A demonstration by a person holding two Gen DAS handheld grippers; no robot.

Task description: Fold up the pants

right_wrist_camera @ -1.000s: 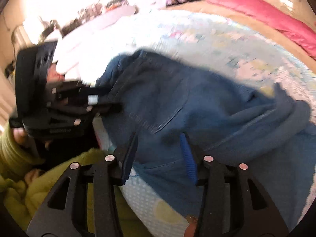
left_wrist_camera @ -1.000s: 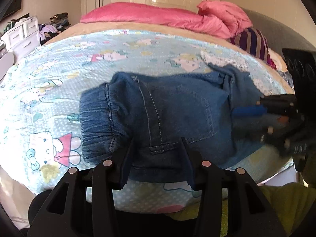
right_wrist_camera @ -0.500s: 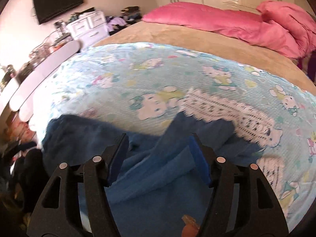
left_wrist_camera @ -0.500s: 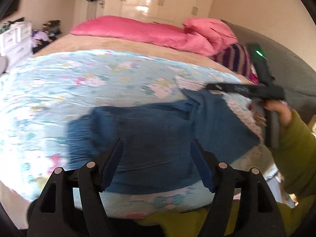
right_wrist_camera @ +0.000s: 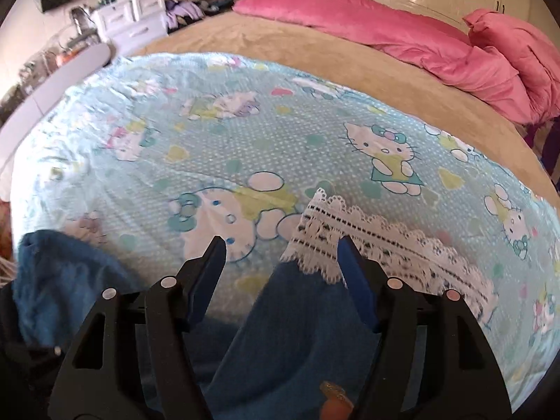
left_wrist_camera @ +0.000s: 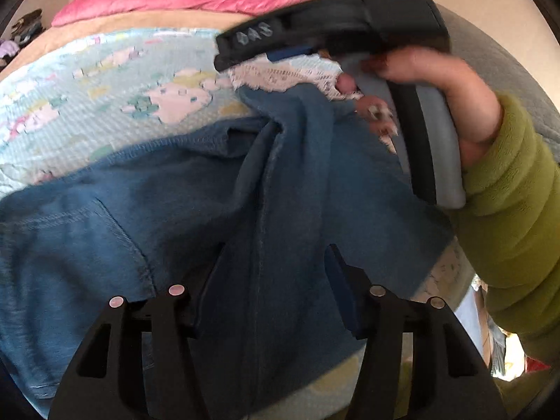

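Observation:
Blue denim pants lie partly folded on the cartoon-print bedsheet; one leg runs up toward the far right. My left gripper is open, its jaws low over the pants' middle seam. In the right wrist view the pants fill the lower part, with the leg end between the jaws. My right gripper is open above that leg end, holding nothing. The right gripper also shows in the left wrist view, held by a hand over a lace patch.
A white lace patch lies on the sheet just beyond the leg end. Pink pillows and duvet sit at the head of the bed. White drawers and clutter stand at the left. A grey headboard is at the right.
My left gripper has moved closer and to the right over the pants. My right gripper has swung from the pants' body to the far leg end by the lace patch.

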